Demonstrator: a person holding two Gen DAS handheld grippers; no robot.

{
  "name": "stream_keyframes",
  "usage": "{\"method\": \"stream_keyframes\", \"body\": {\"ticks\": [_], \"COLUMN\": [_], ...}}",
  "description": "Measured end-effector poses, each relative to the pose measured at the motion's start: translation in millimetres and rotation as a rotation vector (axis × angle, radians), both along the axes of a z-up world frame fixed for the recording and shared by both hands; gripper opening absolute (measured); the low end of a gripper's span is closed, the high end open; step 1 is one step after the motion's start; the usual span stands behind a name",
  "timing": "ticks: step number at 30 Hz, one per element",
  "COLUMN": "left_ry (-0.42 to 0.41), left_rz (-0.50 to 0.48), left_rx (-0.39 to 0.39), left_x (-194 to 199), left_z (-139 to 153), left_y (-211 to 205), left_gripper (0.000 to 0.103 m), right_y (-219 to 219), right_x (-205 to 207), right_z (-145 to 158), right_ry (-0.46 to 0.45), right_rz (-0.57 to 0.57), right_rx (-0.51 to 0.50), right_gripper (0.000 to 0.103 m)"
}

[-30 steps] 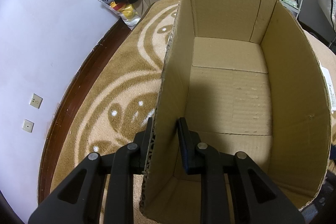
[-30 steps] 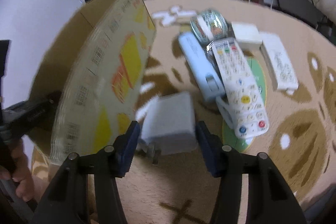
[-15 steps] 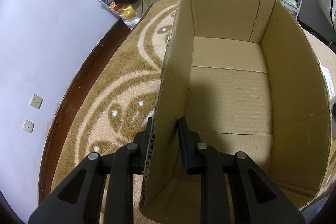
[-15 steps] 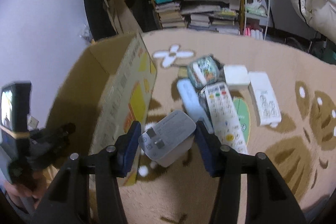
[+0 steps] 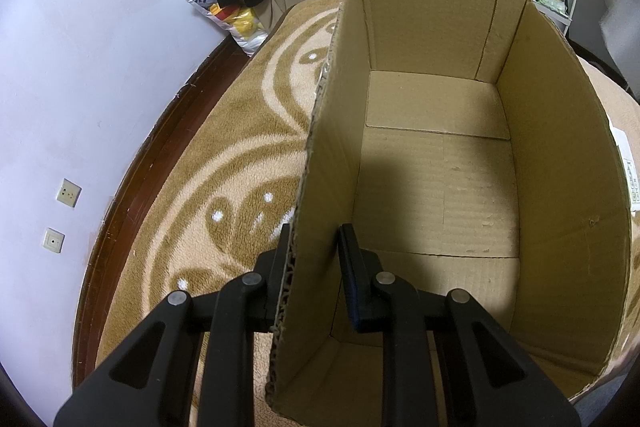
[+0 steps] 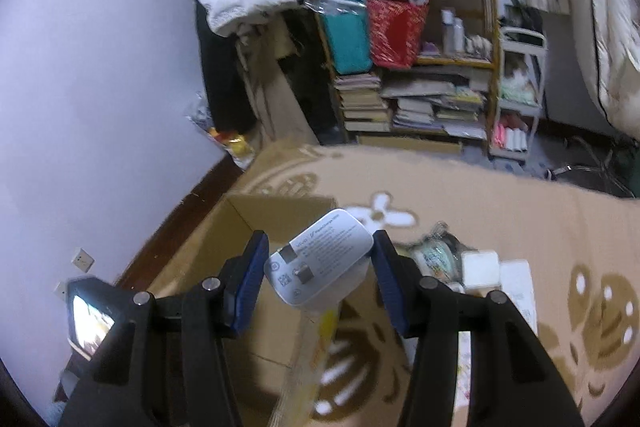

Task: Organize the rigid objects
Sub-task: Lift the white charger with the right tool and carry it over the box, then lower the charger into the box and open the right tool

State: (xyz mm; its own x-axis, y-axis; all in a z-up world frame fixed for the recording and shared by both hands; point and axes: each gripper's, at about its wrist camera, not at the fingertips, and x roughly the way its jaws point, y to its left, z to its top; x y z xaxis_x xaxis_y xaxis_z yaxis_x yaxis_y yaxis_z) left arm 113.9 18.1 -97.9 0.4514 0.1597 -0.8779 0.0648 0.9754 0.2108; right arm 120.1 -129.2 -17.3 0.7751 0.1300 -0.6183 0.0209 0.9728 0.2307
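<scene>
An open cardboard box (image 5: 560, 163) stands on the patterned carpet, nothing inside it. My left gripper (image 5: 314, 259) is shut on the box's left wall, one finger outside, one inside. In the right wrist view my right gripper (image 6: 318, 267) is shut on a white charger block (image 6: 320, 263), held tilted in the air above the box (image 6: 256, 219) near its right wall. Several white remotes and a round glass object (image 6: 436, 255) lie on the carpet right of the box, partly hidden behind the gripper.
A lilac wall with two sockets (image 5: 68, 193) and a dark skirting board runs along the left. A crowded shelf (image 6: 404, 67) with books and bags, hanging coats and a white trolley (image 6: 520, 95) stand at the back. The left gripper's device (image 6: 90, 319) shows at lower left.
My right gripper has lifted the charger off the carpet and carried it up and left, over the box. The left gripper and the box have stayed still.
</scene>
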Motion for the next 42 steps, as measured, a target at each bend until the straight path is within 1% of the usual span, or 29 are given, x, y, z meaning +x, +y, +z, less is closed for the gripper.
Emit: {"method": "stream_keyframes", "body": {"ticks": [3,6,13,17,18,20,24,25,26,27,28,29,32,36,39,42], "left_ry": [0.0,0.0,-0.003,-0.001,-0.001,-0.002,0.006,0.011,0.009,0.009,0.008,0.003,0.002,-0.004,-0.007,-0.011], "left_rz": [0.001,0.001,0.0,0.003,0.003,0.001,-0.001,-0.003,-0.001,-0.001,0.001,0.004,0.009,0.008,0.017,0.004], "left_rx": [-0.002,-0.001,0.002,-0.005,-0.006,-0.002,0.004,0.004,0.006,0.006,0.0,-0.006,-0.011,-0.002,-0.003,0.005], "left_x": [0,0,0,0,0,0,0,1,1,2,2,2,3,2,4,2], "left_z": [0,0,0,0,0,1,-1,-1,0,0,1,1,2,2,3,4], "left_y": [-1,-1,-1,0,1,0,0,0,0,0,0,0,1,-1,-1,-2], "left_gripper": [0.021,0.021,0.021,0.021,0.021,0.021,0.021,0.021,0.02,0.02,0.02,0.02,0.02,0.02,0.02,0.019], "right_y": [14,26,40,43,43,40,30,27,24,20,13,8,-8,-31,-48,-61], "right_x": [12,21,28,25,24,20,16,15,15,14,12,12,16,23,29,39], "right_z": [-1,-9,-44,-59,-63,-63,-48,-43,-39,-34,-29,-26,-20,-23,-34,-53], "right_ry": [0.007,0.031,0.141,0.185,0.19,0.167,0.125,0.113,0.102,0.086,0.062,0.047,0.043,0.044,0.039,0.068], "right_rz": [0.028,0.047,0.079,0.11,0.112,0.112,0.099,0.095,0.089,0.078,0.057,0.039,0.016,-0.026,-0.059,-0.078], "right_rx": [0.014,0.024,0.013,-0.024,-0.031,-0.021,-0.006,-0.007,-0.013,-0.023,-0.035,-0.045,-0.065,-0.071,-0.064,-0.082], "right_gripper": [0.056,0.056,0.056,0.056,0.056,0.056,0.058,0.064,0.076,0.083,0.095,0.103,0.103,0.103,0.103,0.103]}}
